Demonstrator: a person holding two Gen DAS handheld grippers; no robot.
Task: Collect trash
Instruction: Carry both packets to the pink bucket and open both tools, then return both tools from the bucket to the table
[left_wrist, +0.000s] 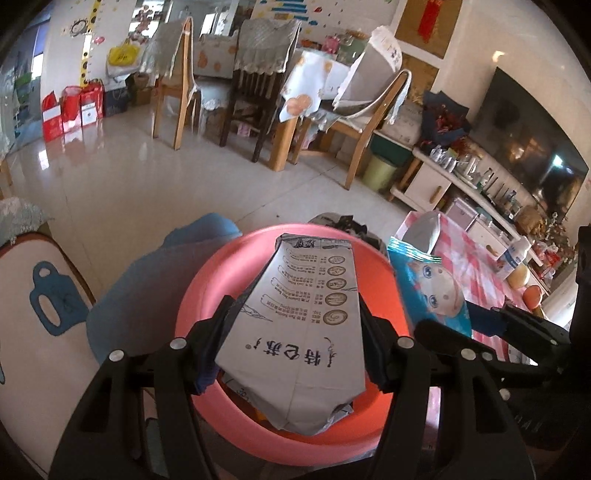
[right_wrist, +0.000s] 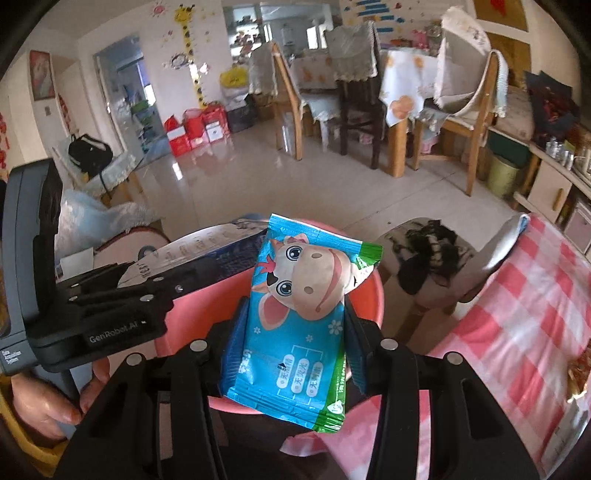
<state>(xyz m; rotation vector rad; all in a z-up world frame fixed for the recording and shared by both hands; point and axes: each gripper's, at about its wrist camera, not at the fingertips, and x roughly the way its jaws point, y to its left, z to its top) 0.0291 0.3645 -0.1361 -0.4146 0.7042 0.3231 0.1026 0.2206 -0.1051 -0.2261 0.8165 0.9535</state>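
Living room, both grippers loaded over a pink plastic basin (left_wrist: 207, 280): the left gripper (left_wrist: 291, 343) is clamped on a flattened grey-white milk carton (left_wrist: 299, 332), jaws pressing its two long edges, printed side up w/ Chinese lettering and a column of round icons; the carton hangs above the basin's hollow, its folded end toward 6 o'clock. In the left wrist view the right gripper (left_wrist: 491, 325) enters from 3 o'clock, gripping a blue wet-wipes packet (left_wrist: 432, 291) w/ a cartoon cow face. The right wrist view shows that packet (right_wrist: 295, 317) pinched between the right gripper (right_wrist: 291, 343) fingers, green strip along its right edge, sealed top at 12 o'clock, held above the basin rim (right_wrist: 373, 299). The left gripper body, marked "GenRobot.AI", crosses at 9 o'clock w/ the carton (right_wrist: 207, 247), and a hand (right_wrist: 48, 402) wraps its handle at 8 o'clock. A pink-and-white checked tablecloth (right_wrist: 517, 314) covers the table at 3–4 o'clock; a stool (right_wrist: 428, 266) carrying a dark crumpled cloth stands just beyond the basin at 2 o'clock. Bkgd: wooden dining chairs (right_wrist: 465, 110) w/ cloth covers, a green waste bin (right_wrist: 502, 177) at 2 o'clock, red gift bags (right_wrist: 195, 129) by the far wall, glossy tile floor (right_wrist: 258, 181).
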